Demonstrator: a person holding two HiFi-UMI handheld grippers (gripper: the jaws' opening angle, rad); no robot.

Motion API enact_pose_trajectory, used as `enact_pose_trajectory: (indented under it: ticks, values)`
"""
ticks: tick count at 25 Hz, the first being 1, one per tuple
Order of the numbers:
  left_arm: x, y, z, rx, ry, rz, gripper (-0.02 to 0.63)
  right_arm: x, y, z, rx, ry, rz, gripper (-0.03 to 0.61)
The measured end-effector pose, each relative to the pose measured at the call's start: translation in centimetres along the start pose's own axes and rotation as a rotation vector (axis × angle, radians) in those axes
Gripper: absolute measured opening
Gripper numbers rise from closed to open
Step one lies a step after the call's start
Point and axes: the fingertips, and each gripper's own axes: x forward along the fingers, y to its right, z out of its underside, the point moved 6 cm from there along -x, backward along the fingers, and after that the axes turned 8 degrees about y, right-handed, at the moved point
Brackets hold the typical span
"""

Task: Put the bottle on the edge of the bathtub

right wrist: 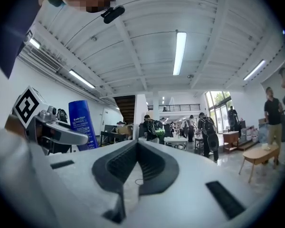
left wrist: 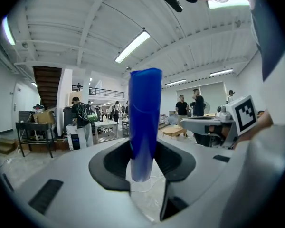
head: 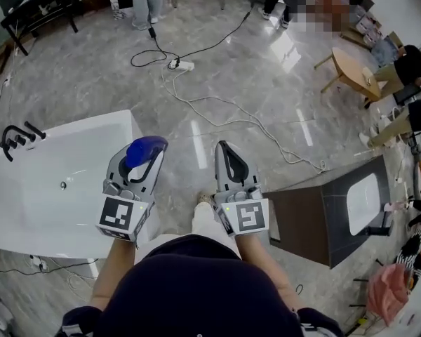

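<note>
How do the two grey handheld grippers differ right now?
The left gripper clamps a blue bottle in its jaws; the right gripper holds nothing, its jaws closed together. The left one hangs over the corner of the white bathtub, the right one over the grey floor. Both are grey, side by side, pointing forward.

Glossy grey marble floor (head: 217,62), wooden table (head: 354,72)
</note>
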Motion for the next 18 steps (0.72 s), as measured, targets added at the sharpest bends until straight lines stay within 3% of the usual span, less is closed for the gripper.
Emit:
enact_pose_trajectory:
  ticks: [11,18]
  values:
    - [10.3,-2.0,-1.0,-0.001,-0.011,-0.222,0.152,9.1,10.8,2.4,0.042,-0.001,-0.167,0.0]
    - [13.7,-3.7,-1.1,0.008,-0.019,-0.314,0.152,12.8,14.0,3.9,0.074,-0.007,-0.228,0.0]
